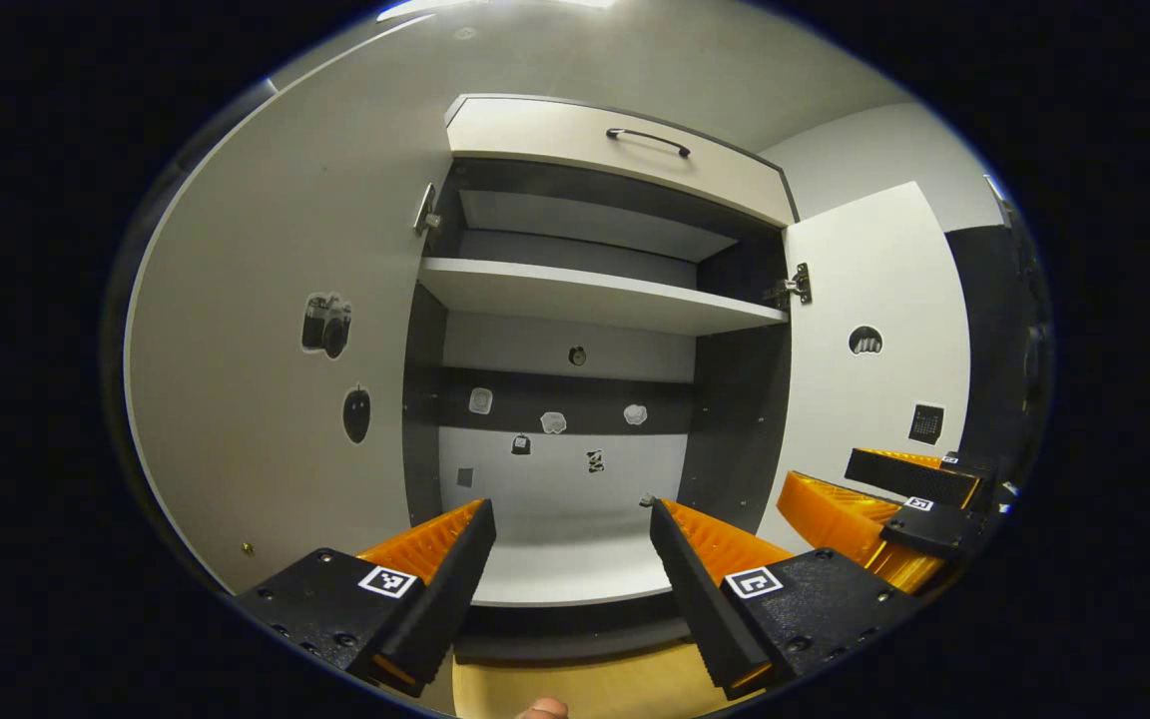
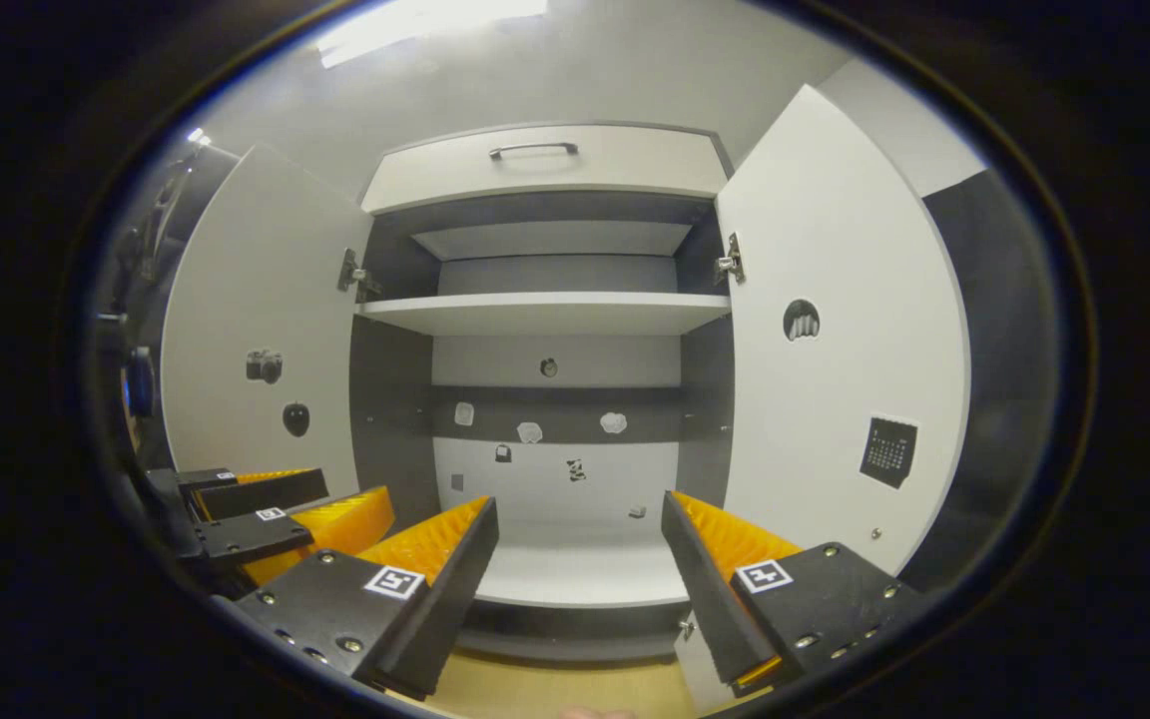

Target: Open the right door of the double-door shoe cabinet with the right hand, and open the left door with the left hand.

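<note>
While both doors stand swung wide, we list the shoe cabinet [image 2: 550, 399] first: it is straight ahead, interior exposed, one white shelf [image 2: 545, 312] across the upper part and a pale floor panel [image 2: 585, 569] below.

Left door [image 2: 261, 340]: hinged at the left, folded out toward us, its inner face carrying a camera sticker [image 2: 264, 365] and a dark oval sticker beneath it.

Right door [image 2: 835, 340]: hinged at the right, likewise folded out, bearing a small round sticker and a calendar sticker [image 2: 889, 451].

Drawer front [image 2: 545, 165]: above the opening, closed, with a bar handle [image 2: 533, 149].

Back panel: several small stickers, too small for us to identify.

Left gripper [image 1: 571, 544]: fingers spread wide, nothing between them, near the cabinet mouth, touching neither door.

Right gripper [image 2: 580, 544]: fingers equally spread, empty, just right of the left one and apart from the right door.

Wooden floor [image 2: 555, 689]: a strip at the near edge.

Step in hand, as we judge it: both openings look complete. Next move calls only for drawing the grippers back clear of the doors without nudging them.
</note>
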Demonstrator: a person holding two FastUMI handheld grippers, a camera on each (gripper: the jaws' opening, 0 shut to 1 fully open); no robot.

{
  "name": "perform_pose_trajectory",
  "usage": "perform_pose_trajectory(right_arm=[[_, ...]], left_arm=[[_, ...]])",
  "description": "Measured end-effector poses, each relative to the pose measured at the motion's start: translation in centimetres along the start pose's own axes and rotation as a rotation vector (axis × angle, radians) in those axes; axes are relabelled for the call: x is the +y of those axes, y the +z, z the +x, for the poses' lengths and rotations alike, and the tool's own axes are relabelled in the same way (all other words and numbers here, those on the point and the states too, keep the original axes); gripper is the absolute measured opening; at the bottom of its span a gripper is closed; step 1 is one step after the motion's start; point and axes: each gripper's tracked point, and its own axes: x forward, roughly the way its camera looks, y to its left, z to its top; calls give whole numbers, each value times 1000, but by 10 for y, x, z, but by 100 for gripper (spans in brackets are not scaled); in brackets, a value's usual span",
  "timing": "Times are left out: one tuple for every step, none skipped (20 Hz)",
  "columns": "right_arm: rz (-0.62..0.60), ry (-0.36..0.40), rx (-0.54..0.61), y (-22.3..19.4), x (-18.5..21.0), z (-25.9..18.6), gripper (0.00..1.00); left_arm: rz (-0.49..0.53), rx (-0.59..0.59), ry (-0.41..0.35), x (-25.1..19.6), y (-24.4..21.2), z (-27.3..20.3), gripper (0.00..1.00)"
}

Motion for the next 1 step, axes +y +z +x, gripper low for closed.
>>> perform_pose_trajectory(right_arm=[[0, 0, 0, 0, 1, -1, 95]], left_arm=[[0, -1, -5, -1, 0, 0, 96]])
